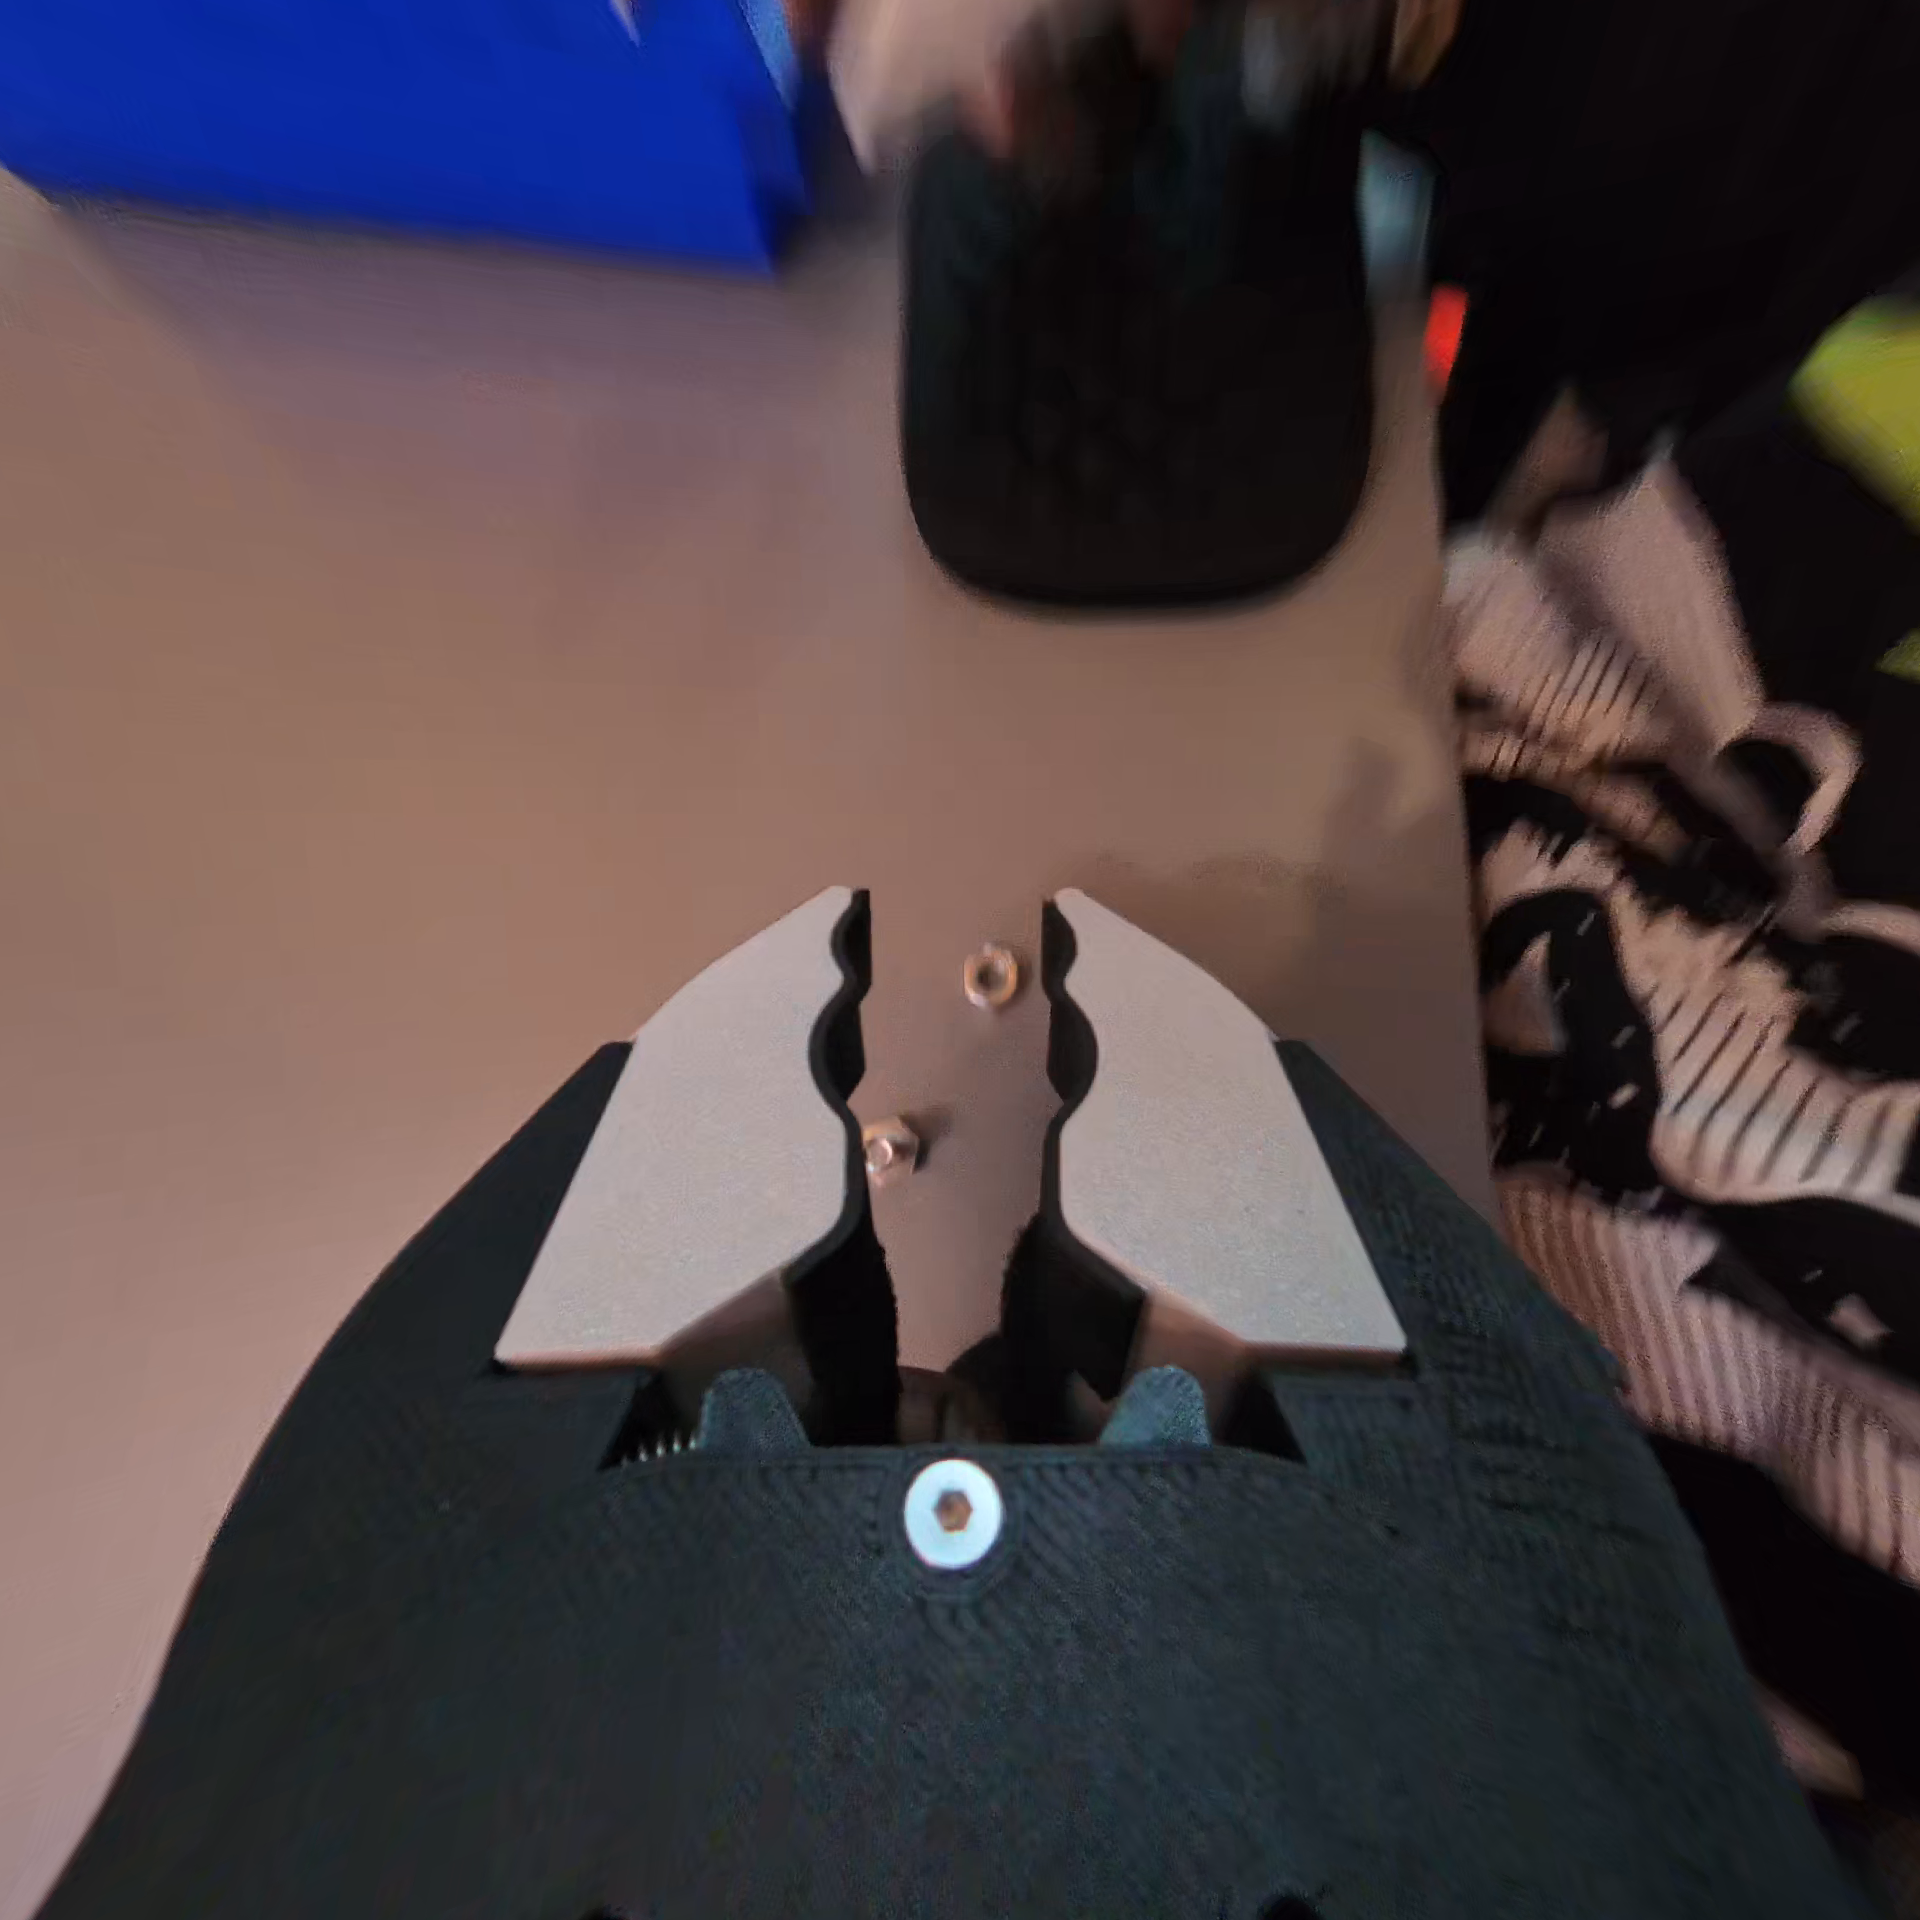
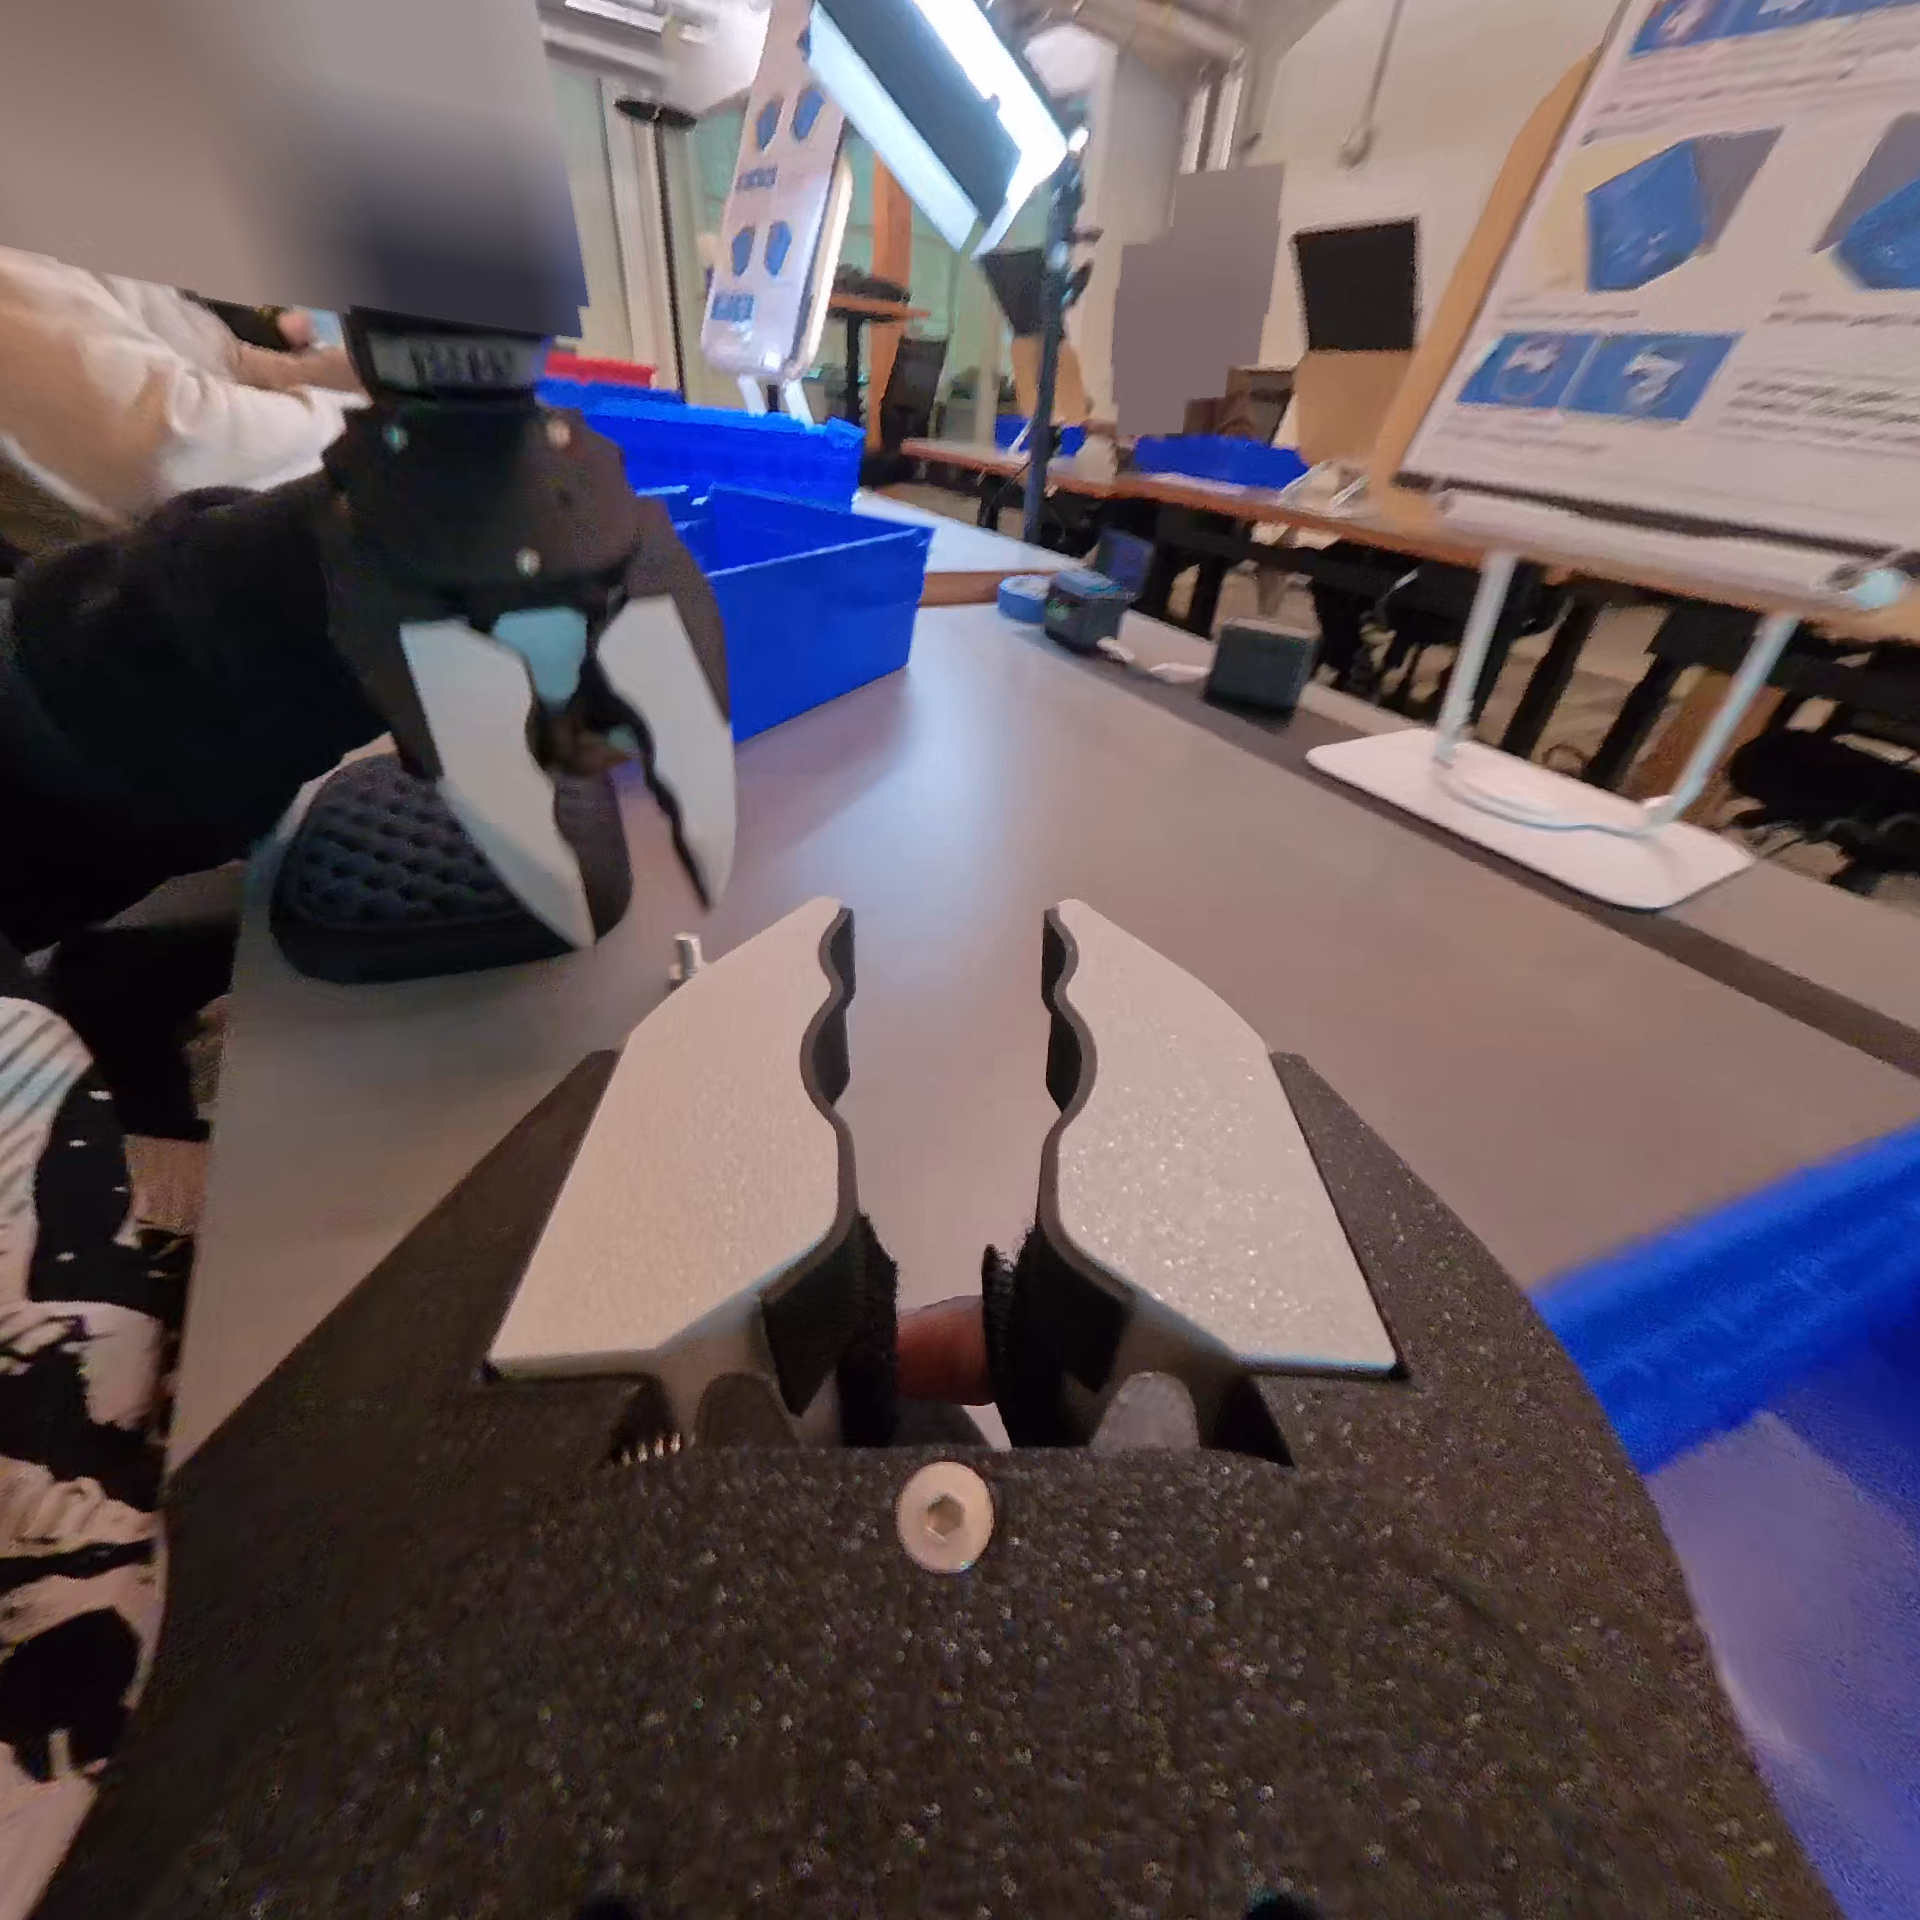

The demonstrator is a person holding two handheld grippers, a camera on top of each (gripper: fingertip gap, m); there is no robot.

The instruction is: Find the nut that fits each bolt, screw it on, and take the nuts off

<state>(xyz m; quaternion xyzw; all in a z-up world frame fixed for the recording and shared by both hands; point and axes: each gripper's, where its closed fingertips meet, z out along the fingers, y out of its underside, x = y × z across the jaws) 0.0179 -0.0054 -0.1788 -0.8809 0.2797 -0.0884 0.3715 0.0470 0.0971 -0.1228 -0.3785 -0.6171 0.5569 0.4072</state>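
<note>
Left wrist view: black pad (image 1: 1132, 416) beyond nut (image 1: 989, 977).

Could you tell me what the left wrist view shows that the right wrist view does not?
Only the left wrist view shows two small nuts lying on the table: one between the open left tongs, untouched, and another close to the left finger.

Only the right wrist view shows the open, empty right tongs, a small bolt standing on the table, a display board on a white stand, and the left tongs from outside.

Both show the tabletop, a blue bin and a black padded cushion.
</note>
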